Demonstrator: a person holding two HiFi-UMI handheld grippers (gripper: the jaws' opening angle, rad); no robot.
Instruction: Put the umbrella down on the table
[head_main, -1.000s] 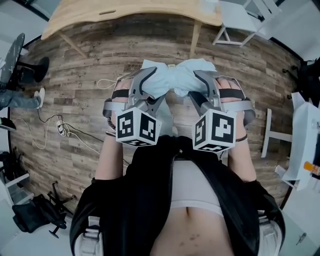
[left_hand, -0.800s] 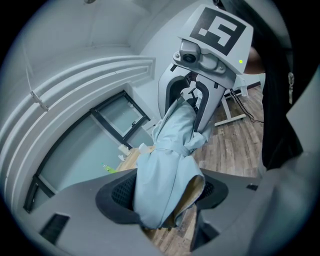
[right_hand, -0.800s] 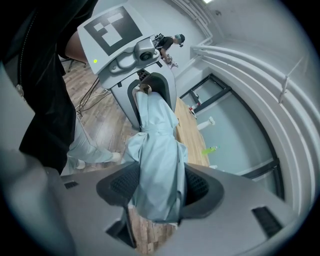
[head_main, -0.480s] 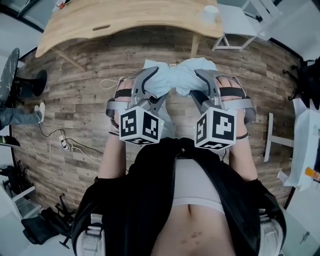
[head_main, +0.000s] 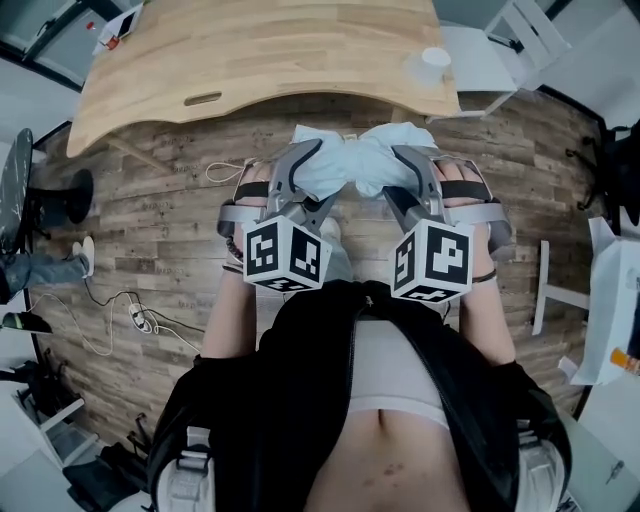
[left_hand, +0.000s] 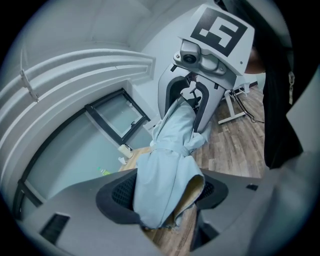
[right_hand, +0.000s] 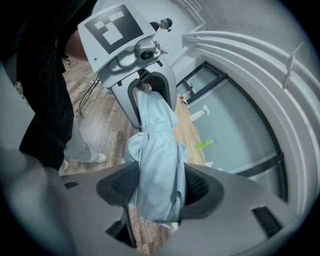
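A folded pale blue umbrella (head_main: 355, 160) hangs level in the air between my two grippers, above the wooden floor. My left gripper (head_main: 312, 172) is shut on its left end, where the fabric (left_hand: 167, 170) bunches between the dark pads. On the other end, my right gripper (head_main: 400, 172) is shut as well, the cloth (right_hand: 157, 170) pinched between its pads. A strap ties the umbrella round its middle. The light wooden table (head_main: 260, 50) lies ahead of both grippers, its near edge a short way beyond the umbrella.
A white cup (head_main: 434, 60) stands near the table's right end, and a small object (head_main: 112, 25) lies at its far left corner. A white stand (head_main: 545, 290) is on the floor at right. Cables (head_main: 130, 315) trail at left.
The table has come closer and fills more of the head view's top. Both grippers hold the umbrella as before, slightly higher in the frame.
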